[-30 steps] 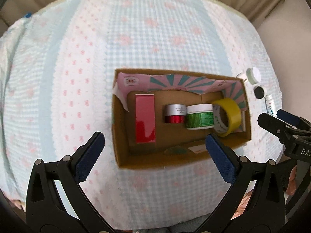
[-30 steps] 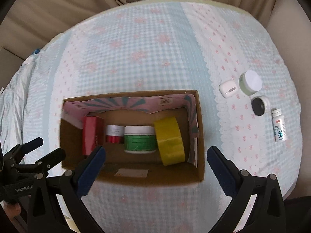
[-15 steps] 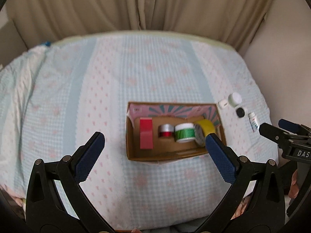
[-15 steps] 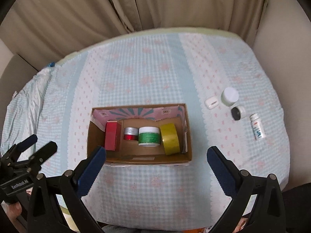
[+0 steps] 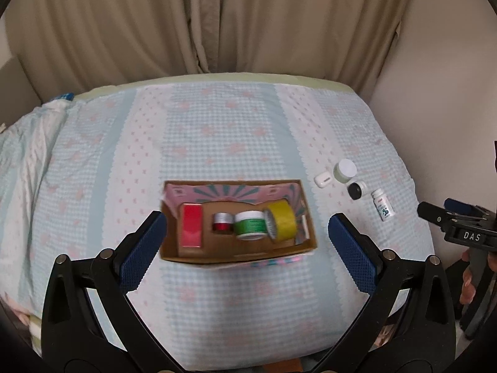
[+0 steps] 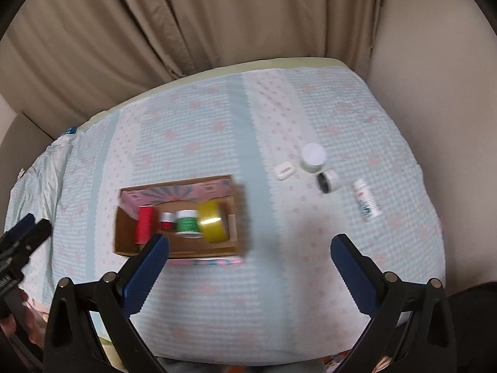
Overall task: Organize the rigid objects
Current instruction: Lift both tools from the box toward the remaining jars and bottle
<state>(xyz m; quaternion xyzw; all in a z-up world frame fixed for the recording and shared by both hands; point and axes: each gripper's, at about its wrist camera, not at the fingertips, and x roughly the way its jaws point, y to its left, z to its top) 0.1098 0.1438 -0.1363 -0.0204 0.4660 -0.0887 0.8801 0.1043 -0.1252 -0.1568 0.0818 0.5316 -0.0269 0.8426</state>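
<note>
- Nearest, the left gripper [image 5: 245, 242] hangs above the front of the bed with its blue pads spread wide and nothing between them. The right gripper [image 6: 250, 261] is the same: jaws wide apart, empty, raised over the cloth.
- Step in hand, as I judge it: a pause between picks. Part of the sorting is done and neither tool is committed to anything.
- Just beyond the pads sits the cardboard box [image 5: 231, 256] on the checked bedspread [image 5: 217, 143], roughly in the middle of the bed. Its inner back wall is lined with pink and teal paper.
- Inside the box, in a row from left to right in the left wrist view: a red carton [image 5: 192, 229], a small red jar with a silver lid [image 5: 223, 222], a green tub with a white lid [image 5: 250, 225], and a roll of yellow tape [image 5: 281, 220] standing on edge against the tub.
- Further off and to the right, well apart from the box, four things lie loose on the cloth: a small white case [image 6: 284, 170], a white-lidded jar [image 6: 313, 157], a black-topped pot [image 6: 327, 181] and a white pill bottle [image 6: 367, 198] on its side.
- Next move, in my view: the right gripper is nearer that cluster, so it should reach there, close on one item and carry it to the free floor at the front of the box.
</note>
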